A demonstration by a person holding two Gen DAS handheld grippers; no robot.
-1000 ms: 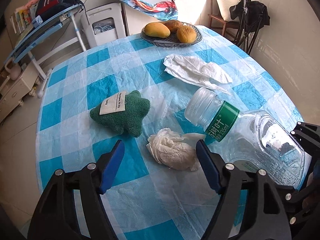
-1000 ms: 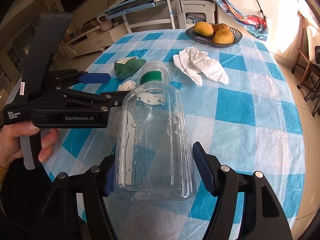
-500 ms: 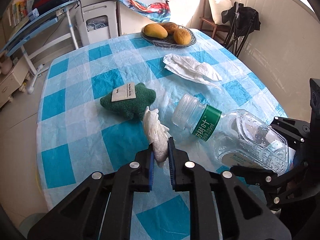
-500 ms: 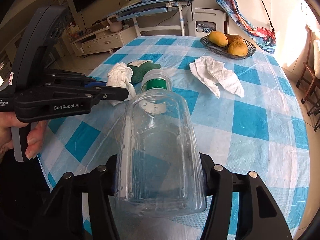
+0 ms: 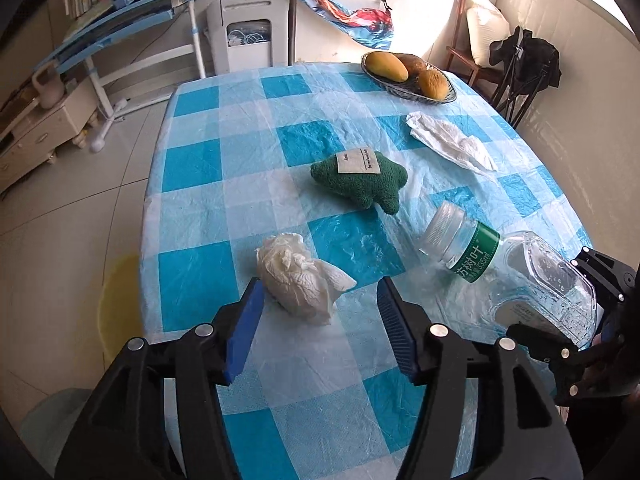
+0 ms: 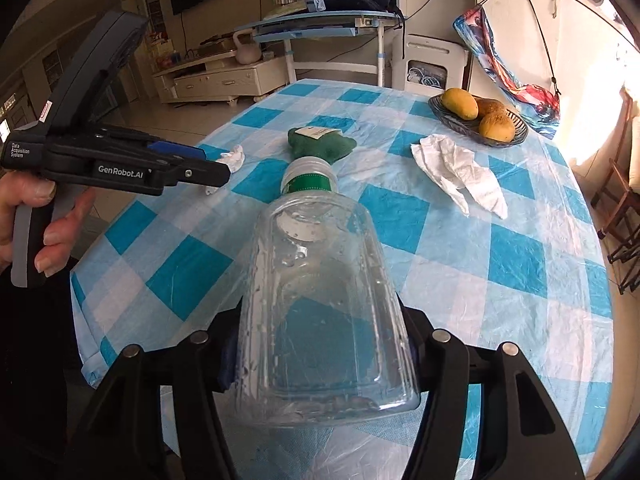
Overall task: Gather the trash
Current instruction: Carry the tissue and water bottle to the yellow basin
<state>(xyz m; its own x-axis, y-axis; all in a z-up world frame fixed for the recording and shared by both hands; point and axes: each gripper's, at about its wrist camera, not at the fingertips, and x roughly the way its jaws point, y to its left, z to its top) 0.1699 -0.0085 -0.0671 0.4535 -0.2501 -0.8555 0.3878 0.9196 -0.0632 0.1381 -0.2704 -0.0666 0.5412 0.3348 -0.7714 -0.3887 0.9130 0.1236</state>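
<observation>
The crumpled white tissue wad [image 5: 298, 280] lies on the blue-and-white checked tablecloth [image 5: 200, 168] at lower centre of the left wrist view, just ahead of the left gripper [image 5: 318, 320]. That gripper's jaws are opening; the wad sits near the left blue pad, and nothing is pinched between them. In the right wrist view a hand [image 6: 48, 224] at the left edge holds this gripper by its handle, nose tilted down toward the table.

The clear plastic bottle [image 6: 320, 312] with a green label fills the lower centre of the right wrist view, its base between the fingers of the right gripper [image 6: 320, 356], whose jaws are opening though both pads touch its sides. A flattened tissue [image 5: 450, 146] lies at upper right, a green plush toy [image 5: 360, 184] at centre, a fruit basket [image 5: 412, 76] beyond.
</observation>
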